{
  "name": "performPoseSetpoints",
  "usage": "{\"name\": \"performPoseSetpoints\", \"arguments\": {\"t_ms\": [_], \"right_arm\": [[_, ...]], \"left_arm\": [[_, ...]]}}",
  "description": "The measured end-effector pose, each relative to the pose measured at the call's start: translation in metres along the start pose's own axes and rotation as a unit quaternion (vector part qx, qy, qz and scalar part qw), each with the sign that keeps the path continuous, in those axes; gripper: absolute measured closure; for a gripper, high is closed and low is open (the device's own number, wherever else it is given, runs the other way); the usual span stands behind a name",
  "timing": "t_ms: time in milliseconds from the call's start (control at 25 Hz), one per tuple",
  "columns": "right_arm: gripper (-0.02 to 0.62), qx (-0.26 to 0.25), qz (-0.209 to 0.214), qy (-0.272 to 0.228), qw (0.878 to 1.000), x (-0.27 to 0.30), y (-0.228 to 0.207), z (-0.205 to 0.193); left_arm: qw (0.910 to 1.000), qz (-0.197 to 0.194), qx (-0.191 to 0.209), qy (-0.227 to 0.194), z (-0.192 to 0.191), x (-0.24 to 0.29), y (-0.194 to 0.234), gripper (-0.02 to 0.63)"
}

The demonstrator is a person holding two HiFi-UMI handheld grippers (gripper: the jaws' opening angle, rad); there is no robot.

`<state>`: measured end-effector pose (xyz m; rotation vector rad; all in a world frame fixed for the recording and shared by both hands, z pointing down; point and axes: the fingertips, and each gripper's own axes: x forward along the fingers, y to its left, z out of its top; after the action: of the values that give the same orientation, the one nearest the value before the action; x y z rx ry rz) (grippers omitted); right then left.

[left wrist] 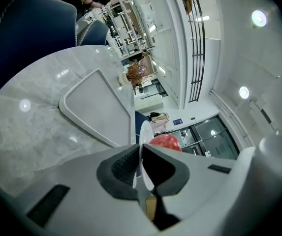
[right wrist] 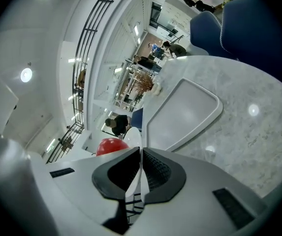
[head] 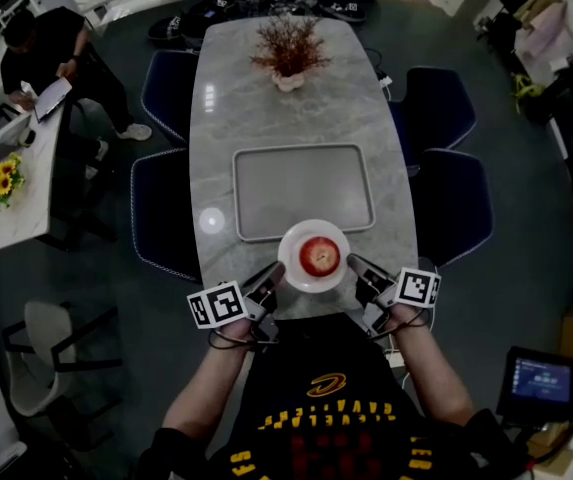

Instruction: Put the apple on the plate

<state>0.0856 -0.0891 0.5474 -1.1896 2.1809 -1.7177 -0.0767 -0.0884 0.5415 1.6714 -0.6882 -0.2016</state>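
A red apple point(head: 318, 256) lies on a small white plate point(head: 291, 240) at the near end of the marble table point(head: 296, 108), the plate overlapping the front rim of a grey tray point(head: 303, 190). My left gripper point(head: 274, 276) is shut on the plate's left rim and my right gripper point(head: 356, 266) on its right rim. In the left gripper view the plate point(left wrist: 141, 132) runs edge-on between the jaws of the gripper point(left wrist: 140, 163), with the apple point(left wrist: 166, 141) beyond. The right gripper view shows the same: plate point(right wrist: 133, 136), gripper point(right wrist: 141, 173), apple point(right wrist: 110, 145). I cannot tell whether the plate rests on the table or hangs just above it.
A dried plant in a pot point(head: 288, 53) stands at the table's far end. Blue chairs point(head: 166, 208) point(head: 461, 203) line both long sides. A person point(head: 51, 53) sits at a side table on the left, near yellow flowers point(head: 4, 180). A small screen point(head: 541, 380) sits at lower right.
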Motion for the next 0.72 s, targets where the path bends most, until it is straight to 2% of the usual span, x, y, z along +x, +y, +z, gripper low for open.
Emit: {"name": "performPoseSetpoints", "arguments": {"t_ms": [160,440,600,720], "right_arm": [[0.566,-0.034,0.035,0.001,0.999,0.014,0.012,0.019],[0.566,-0.035,0.052,0.008,0.998,0.049,0.005,0.070],[0.566,-0.041,0.064,0.016,0.997,0.060,0.002,0.083],[0.566,-0.048,0.089,0.017,0.995,0.073,0.004,0.092]], "left_arm": [[0.9999,-0.007,0.005,-0.006,0.018,0.008,-0.005,0.584],[0.9998,-0.003,0.005,-0.017,0.070,0.048,-0.004,0.584],[0.9998,0.004,0.004,-0.022,0.079,0.057,-0.001,0.584],[0.9997,0.013,0.001,-0.022,0.085,0.063,0.009,0.584]]}}
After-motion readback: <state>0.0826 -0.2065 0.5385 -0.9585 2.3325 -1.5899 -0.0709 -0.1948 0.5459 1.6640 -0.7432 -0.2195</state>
